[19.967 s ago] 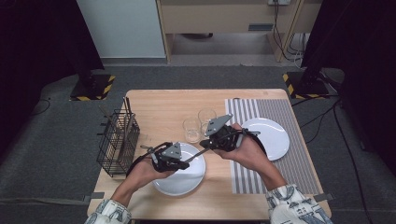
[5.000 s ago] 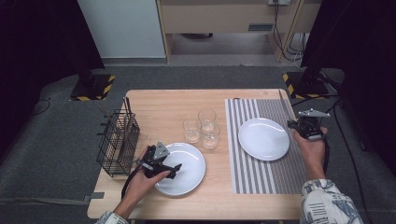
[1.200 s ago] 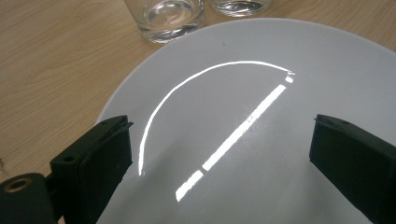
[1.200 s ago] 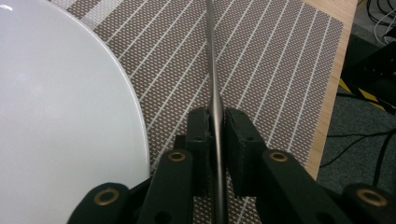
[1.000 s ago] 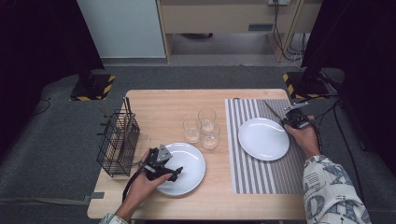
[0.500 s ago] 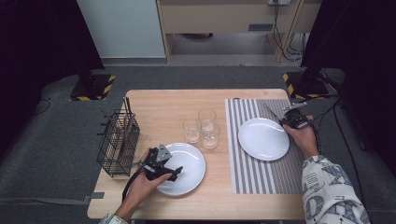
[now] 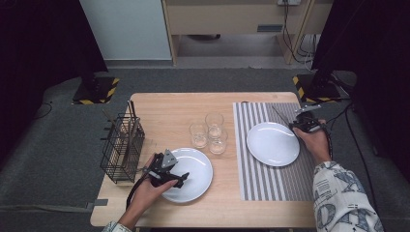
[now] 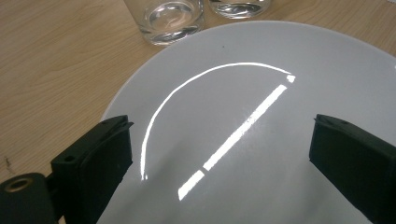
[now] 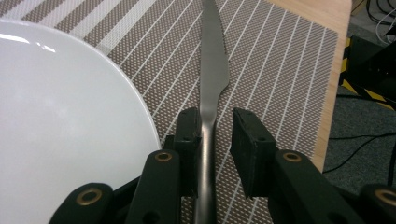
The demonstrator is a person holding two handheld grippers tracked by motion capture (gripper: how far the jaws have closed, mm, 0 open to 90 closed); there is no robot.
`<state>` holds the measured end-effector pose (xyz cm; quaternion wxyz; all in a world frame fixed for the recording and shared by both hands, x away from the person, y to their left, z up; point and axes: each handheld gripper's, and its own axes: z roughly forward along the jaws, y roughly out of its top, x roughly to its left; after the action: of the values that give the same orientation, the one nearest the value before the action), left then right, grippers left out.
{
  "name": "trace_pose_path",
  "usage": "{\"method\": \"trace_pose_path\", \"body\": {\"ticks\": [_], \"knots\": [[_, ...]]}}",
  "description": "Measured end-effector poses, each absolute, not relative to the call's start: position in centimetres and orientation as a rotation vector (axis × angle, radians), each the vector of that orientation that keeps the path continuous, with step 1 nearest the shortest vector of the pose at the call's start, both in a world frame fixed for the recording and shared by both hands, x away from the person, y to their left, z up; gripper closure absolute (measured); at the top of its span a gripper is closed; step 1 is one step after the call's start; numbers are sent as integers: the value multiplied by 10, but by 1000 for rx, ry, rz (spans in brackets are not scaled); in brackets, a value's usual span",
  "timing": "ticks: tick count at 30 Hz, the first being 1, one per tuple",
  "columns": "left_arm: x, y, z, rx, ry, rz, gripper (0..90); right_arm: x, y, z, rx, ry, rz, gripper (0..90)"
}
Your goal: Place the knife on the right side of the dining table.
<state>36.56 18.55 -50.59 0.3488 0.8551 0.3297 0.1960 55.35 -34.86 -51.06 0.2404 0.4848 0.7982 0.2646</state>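
The knife point(image 9: 211, 79) lies on the striped placemat point(image 9: 285, 60) just right of the far plate point(image 9: 56, 107). The right gripper point(image 9: 214, 135) has just been opening; its jaws straddle the handle, seemingly no longer pinching. Stiff, slick steel: grip the handle. The left gripper point(image 8: 219, 154) hovers spread over the near plate point(image 8: 261, 116).

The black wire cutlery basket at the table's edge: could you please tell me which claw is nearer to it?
Left. The left claw sits over the near white plate, just beside the black wire cutlery basket. The right claw is across the table on the striped placemat.
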Motion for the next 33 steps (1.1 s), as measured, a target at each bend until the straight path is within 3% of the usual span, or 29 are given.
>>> {"method": "trace_pose_path", "body": {"ticks": [10,25,33], "knots": [[365,185,-506,2219,849,516,48,539,-357,-500,1353,2136,768,730],[366,193,-504,2211,867,545,47,503,-365,-493,1410,2054,849,643],[364,190,-503,2218,849,554,47,488,-367,-499,1426,2016,851,664]]}}
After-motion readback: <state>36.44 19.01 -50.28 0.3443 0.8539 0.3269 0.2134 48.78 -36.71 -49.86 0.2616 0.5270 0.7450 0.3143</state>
